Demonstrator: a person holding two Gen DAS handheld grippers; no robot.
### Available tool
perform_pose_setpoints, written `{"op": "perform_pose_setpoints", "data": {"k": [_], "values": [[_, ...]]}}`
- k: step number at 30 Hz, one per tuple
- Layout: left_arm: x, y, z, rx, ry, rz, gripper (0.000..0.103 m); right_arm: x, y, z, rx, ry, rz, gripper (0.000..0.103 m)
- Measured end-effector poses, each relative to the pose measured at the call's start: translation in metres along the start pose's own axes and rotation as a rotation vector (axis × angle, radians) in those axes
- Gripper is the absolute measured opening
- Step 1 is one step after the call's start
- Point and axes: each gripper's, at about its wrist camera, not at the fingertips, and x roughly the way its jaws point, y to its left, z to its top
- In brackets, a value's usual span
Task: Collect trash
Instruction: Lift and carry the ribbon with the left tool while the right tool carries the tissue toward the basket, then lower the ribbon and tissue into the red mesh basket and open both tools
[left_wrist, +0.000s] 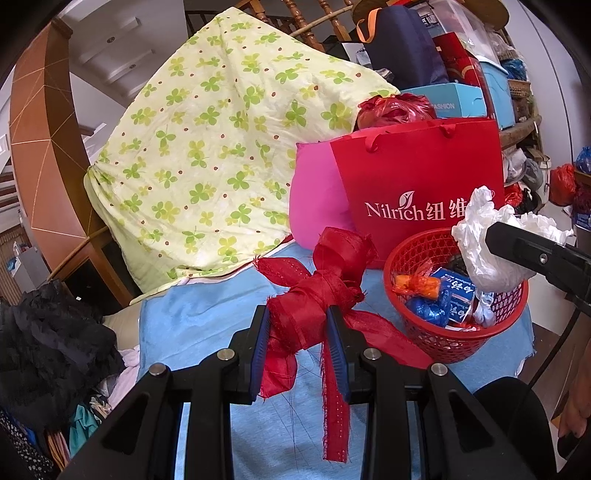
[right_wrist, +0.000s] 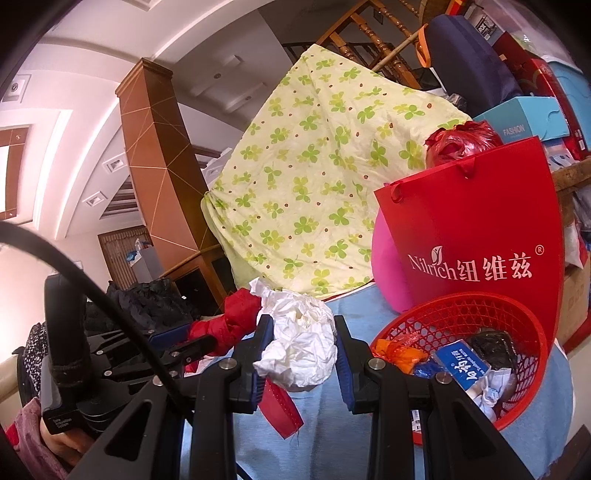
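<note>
Already the red basket (left_wrist: 456, 295) holds several scraps. Left gripper (left_wrist: 299, 325) jaws clamp a red ribbon (left_wrist: 325, 280), right gripper (right_wrist: 303, 336) jaws a crumpled white tissue (right_wrist: 299, 336); neither is dropped in yet.

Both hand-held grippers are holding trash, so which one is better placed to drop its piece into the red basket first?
Probably the right hand-held gripper: in the left wrist view its white crumpled paper hangs at the red basket rim. The left hand-held gripper holds the red ribbon beside the basket.
</note>
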Motion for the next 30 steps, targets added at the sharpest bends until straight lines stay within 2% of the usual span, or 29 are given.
{"op": "perform_pose_setpoints", "data": {"k": [20,30], "values": [[0.015,-0.038,0.002,0.057,0.032,-0.045,0.033,-0.009,-0.042,-0.003,0.078,-0.010,-0.053,0.035],[0.029,-0.059,0.004,0.049,0.063,-0.145,0.033,-0.015,-0.069,-0.009,0.117,-0.013,-0.097,0.035]]}}
